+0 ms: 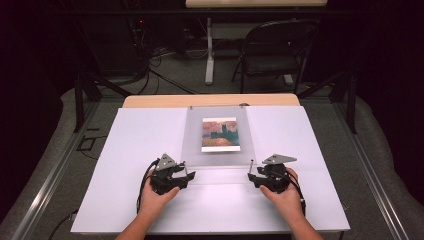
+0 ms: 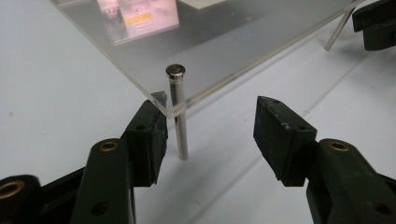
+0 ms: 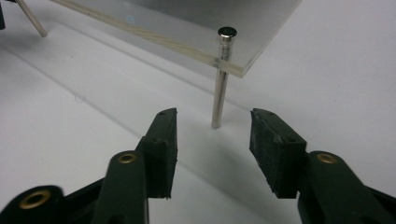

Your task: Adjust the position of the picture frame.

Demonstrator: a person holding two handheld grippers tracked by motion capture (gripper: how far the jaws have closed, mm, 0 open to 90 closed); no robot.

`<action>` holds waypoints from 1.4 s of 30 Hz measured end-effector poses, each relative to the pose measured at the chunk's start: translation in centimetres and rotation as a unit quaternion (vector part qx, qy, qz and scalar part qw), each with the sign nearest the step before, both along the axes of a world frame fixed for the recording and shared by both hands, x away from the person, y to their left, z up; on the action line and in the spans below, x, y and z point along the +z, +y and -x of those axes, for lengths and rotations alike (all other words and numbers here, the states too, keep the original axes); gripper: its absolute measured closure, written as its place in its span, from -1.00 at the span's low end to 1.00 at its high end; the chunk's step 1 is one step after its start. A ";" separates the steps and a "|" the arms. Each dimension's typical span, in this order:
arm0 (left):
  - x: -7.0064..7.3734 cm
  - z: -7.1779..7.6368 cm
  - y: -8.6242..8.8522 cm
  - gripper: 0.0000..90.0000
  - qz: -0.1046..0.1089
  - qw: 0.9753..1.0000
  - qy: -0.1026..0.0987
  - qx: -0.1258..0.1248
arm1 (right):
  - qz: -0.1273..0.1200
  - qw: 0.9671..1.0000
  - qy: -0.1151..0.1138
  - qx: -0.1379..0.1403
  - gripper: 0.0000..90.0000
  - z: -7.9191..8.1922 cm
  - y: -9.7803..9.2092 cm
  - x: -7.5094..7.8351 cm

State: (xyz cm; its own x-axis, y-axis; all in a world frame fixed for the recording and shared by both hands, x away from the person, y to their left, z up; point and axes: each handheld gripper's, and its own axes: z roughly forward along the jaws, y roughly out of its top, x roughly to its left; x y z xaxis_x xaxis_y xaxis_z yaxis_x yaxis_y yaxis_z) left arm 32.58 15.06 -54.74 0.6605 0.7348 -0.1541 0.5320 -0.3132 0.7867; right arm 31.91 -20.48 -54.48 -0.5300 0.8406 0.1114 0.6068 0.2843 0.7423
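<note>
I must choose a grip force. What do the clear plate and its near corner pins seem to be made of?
Clear plate: likely acrylic, glossy; see-through, with a pale, bright cut edge. Corner pins: apparently polished metal; silvery, with mirror-like highlights.

Clear acrylic panel (image 1: 220, 140) stands level on thin metal pins (image 2: 179, 116).

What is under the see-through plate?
Thin metal pins hold the clear plate up off the white board. A small painting picture shows there; over or under, I cannot tell.
</note>
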 end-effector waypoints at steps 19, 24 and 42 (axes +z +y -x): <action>1.6 3.1 3.7 -0.20 0.022 1.000 -0.017 0.009 | 0.002 1.000 -0.002 0.000 -0.25 2.7 -1.9 1.7; 2.2 3.4 4.3 -0.20 0.049 0.998 -0.025 0.014 | -0.012 1.000 -0.010 0.012 -0.23 3.1 -2.2 1.9; 3.3 3.4 6.5 -0.16 0.071 0.996 -0.033 0.035 | -0.016 0.999 -0.030 0.009 -0.19 3.1 -2.6 2.1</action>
State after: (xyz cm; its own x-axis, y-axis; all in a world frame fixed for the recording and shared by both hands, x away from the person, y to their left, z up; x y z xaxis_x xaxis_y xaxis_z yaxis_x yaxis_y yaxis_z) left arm 29.14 21.55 -51.40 0.6207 0.7535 -0.2169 0.4938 -0.1608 0.8546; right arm 28.76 -23.08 -52.43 -0.5513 0.8276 0.1059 0.5568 0.2704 0.7854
